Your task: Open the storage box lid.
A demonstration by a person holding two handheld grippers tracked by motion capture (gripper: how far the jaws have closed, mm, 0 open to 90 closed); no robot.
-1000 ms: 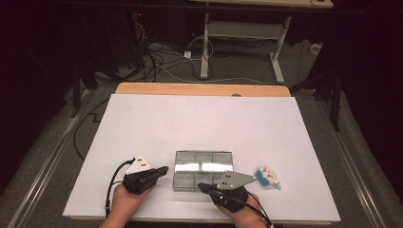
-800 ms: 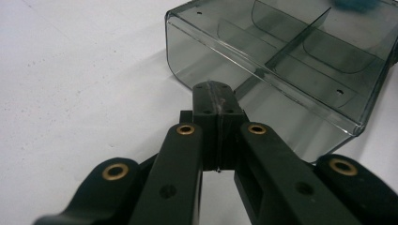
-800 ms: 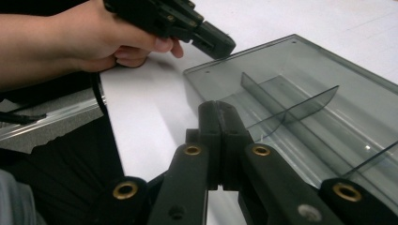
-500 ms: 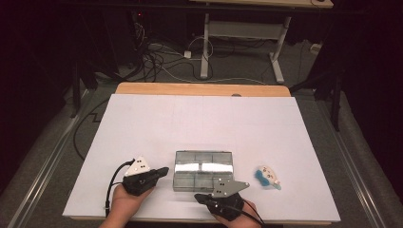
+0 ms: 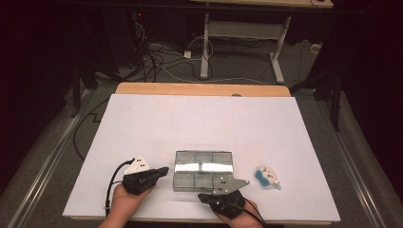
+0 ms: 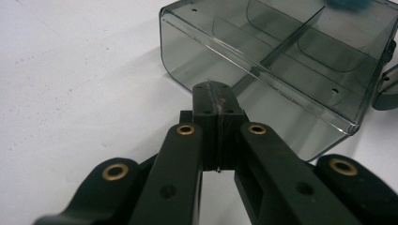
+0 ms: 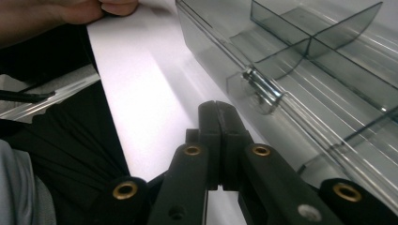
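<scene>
glossy clear plastic box (image 5: 203,170)

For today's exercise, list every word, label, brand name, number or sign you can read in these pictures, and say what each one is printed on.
No text can be read in these pictures.
Clear compartment box: no label or marking shows, also close up in both gripper views.
Left gripper and right gripper: plain black jaws, shut, no print.
Small white and blue object: any marking is too small to read.
</scene>
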